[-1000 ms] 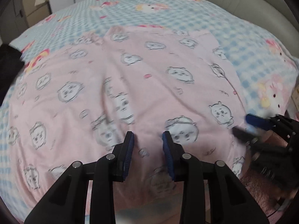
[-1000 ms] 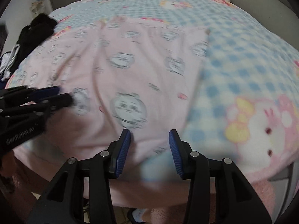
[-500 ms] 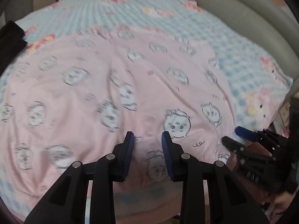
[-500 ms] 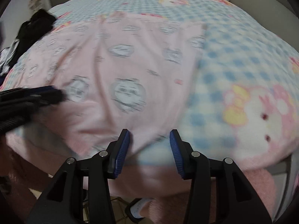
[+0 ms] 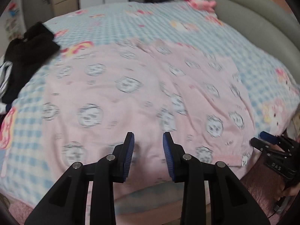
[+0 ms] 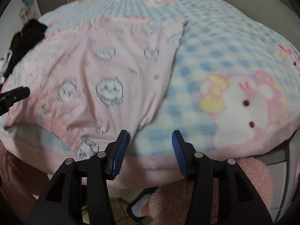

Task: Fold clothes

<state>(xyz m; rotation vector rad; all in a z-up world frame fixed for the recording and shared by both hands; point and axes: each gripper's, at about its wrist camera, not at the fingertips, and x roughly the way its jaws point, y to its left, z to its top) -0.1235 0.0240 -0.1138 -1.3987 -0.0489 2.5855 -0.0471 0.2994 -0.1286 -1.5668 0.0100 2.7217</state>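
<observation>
One pink printed garment laid flat on one bed, two grippers at its near hem

The checked blanket [image 5: 187, 35] is covered across its near half by the pink garment [image 5: 142, 86]; one black garment [image 5: 28, 48] is heaped at the left edge. Left gripper [image 5: 148, 140]: jaws apart, nothing clamped. Right gripper [image 6: 150, 136]: jaws opening, empty, at the hem's right corner. Both hem corners are best pinched squarely before folding.

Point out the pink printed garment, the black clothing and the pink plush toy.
pink printed garment [image 5: 142, 97], left wrist view, its middle.
black clothing [image 5: 28, 50], left wrist view, upper bundle.
pink plush toy [image 5: 201, 2], left wrist view, its body.
</observation>
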